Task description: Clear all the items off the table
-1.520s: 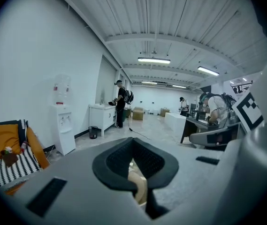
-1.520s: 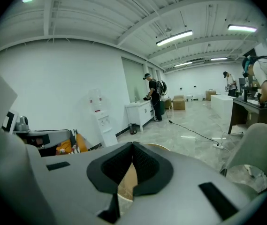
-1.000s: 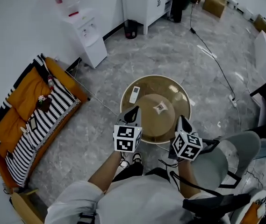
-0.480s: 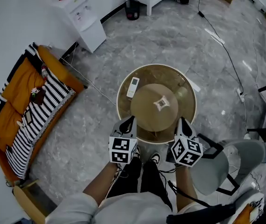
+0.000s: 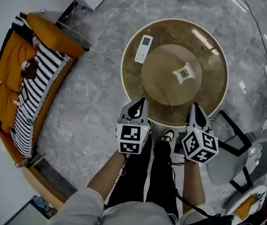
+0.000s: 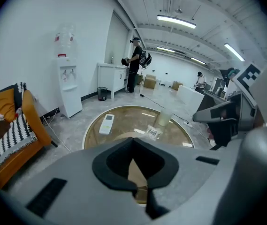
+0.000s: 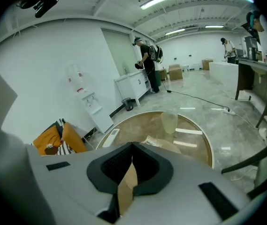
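Table (image 5: 211,90): mid-floor, straight ahead of the person.
Remote (image 5: 144,48): on the table, far-left part, near the rim.
Packet (image 5: 184,73): on the table near its centre, right of the remote, well apart from it.
Cup (image 7: 169,122): upright on the table, just beyond the packet (on the side away from the person).
Sofa (image 5: 11,69): left of the table, along the wall.
Water dispenser (image 6: 67,90): against that wall, past the sofa's far end.
Chair (image 5: 227,165): right of the person, near the table's near-right edge.
Left gripper (image 5: 138,108) and right gripper (image 5: 195,110): side by side at the table's near rim.
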